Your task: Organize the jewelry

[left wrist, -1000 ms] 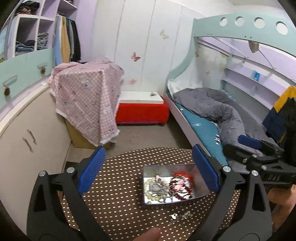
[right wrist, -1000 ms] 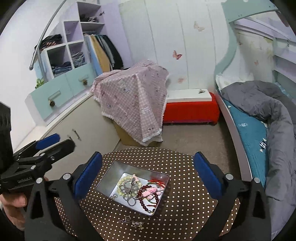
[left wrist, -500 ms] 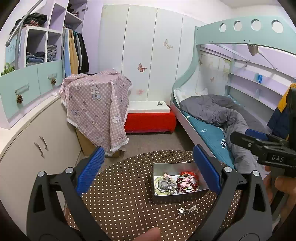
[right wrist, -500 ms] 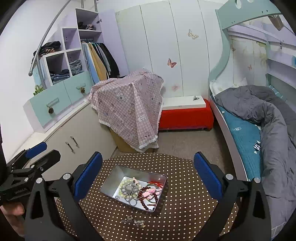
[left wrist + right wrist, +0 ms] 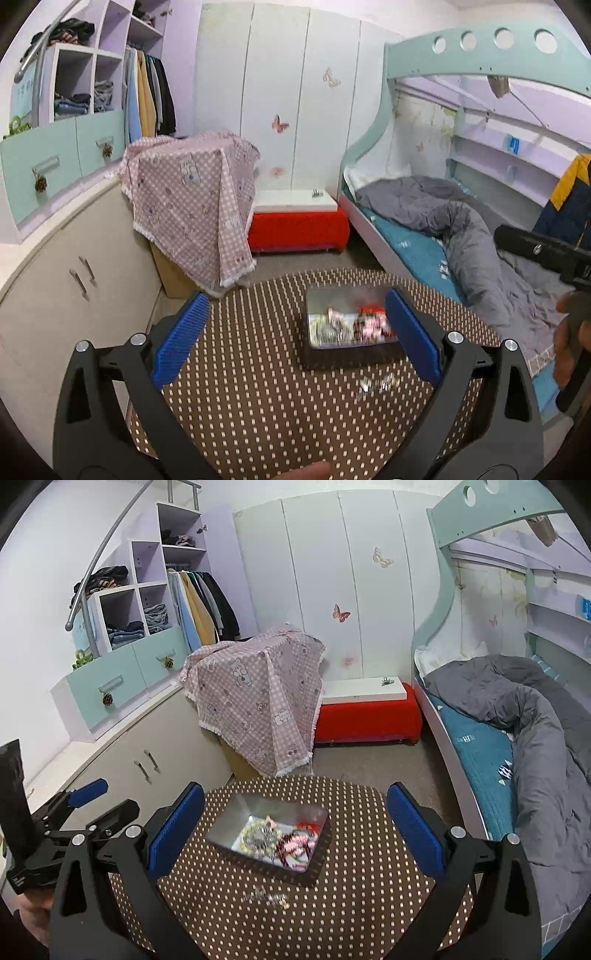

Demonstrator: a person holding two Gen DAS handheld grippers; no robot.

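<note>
**Both grippers held wide above the jewelry tin**

The left gripper (image 5: 293, 339) hangs over a round table (image 5: 258, 406) covered in brown cloth with pale dots, its blue-padded jaws spread wide with nothing between them. The right gripper (image 5: 295, 825) hangs over the same table, jaws likewise spread and holding nothing.

On the table sits a shallow metal tin (image 5: 236, 814) holding a tangle of jewelry (image 5: 279, 840): pale green beads, dark red beads and something pink, though motion blur leaves the pieces hard to tell apart. In the left wrist view the tin (image 5: 334, 295) lies toward the right finger. A small silvery piece (image 5: 266, 897), possibly a clip or earrings, lies loose on the cloth just in front of the tin, apart from it.
</note>
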